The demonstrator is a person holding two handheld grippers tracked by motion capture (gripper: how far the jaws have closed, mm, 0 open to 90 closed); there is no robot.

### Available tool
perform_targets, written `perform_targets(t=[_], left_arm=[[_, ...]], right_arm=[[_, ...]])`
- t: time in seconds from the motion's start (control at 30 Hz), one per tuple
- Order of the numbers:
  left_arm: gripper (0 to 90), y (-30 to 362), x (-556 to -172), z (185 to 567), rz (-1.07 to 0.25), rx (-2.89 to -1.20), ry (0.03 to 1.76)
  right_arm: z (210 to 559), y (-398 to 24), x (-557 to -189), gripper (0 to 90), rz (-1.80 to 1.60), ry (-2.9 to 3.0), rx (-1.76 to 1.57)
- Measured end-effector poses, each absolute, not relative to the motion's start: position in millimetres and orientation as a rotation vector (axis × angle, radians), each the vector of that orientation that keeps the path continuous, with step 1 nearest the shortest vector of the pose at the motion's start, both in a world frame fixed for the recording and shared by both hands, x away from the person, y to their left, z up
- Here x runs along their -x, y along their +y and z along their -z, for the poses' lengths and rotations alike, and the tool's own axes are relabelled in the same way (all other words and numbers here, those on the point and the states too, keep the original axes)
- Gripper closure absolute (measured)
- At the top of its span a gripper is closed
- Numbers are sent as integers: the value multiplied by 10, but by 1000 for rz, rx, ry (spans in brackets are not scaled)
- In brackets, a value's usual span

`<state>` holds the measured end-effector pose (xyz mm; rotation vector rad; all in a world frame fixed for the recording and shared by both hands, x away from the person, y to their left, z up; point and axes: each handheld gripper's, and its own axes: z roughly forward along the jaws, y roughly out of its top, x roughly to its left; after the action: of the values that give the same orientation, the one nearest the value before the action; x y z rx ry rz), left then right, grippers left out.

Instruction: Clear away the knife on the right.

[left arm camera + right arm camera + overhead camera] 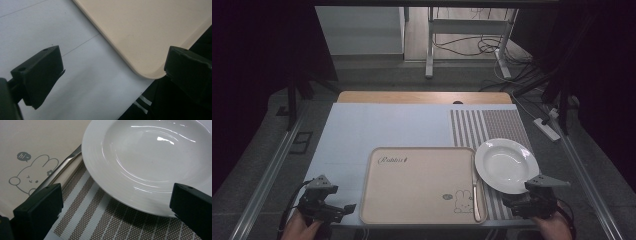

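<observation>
A beige tray (417, 185) with a rabbit drawing lies at the table's front centre. A white deep plate (507, 165) rests on a striped placemat (492, 125) just right of the tray. A metal utensil handle (475, 197) lies along the tray's right edge. My left gripper (343, 207) is open near the table's front left edge, and the tray's corner (150, 30) lies ahead between its jaws (112, 60). My right gripper (521, 199) is open just short of the plate's near rim (150, 157). Its jaws (116, 192) hold nothing, with the utensil (62, 170) to their left.
A pale sheet (362, 130) covers most of the table; bare wood shows along the far edge (422, 96). Metal rails (272, 170) run down both sides. Cables and a power strip (548, 128) lie on the floor beyond.
</observation>
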<state>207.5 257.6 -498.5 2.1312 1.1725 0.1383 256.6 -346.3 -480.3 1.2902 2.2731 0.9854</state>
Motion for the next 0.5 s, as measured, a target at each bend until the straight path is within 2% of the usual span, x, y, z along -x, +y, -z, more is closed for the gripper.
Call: perform_targets(t=[0.5], left_arm=[[24, 2579, -2073, 4986, -139, -2132, 1172]], right_arm=[[4784, -3541, -2459, 0, -946, 2265, -1304]])
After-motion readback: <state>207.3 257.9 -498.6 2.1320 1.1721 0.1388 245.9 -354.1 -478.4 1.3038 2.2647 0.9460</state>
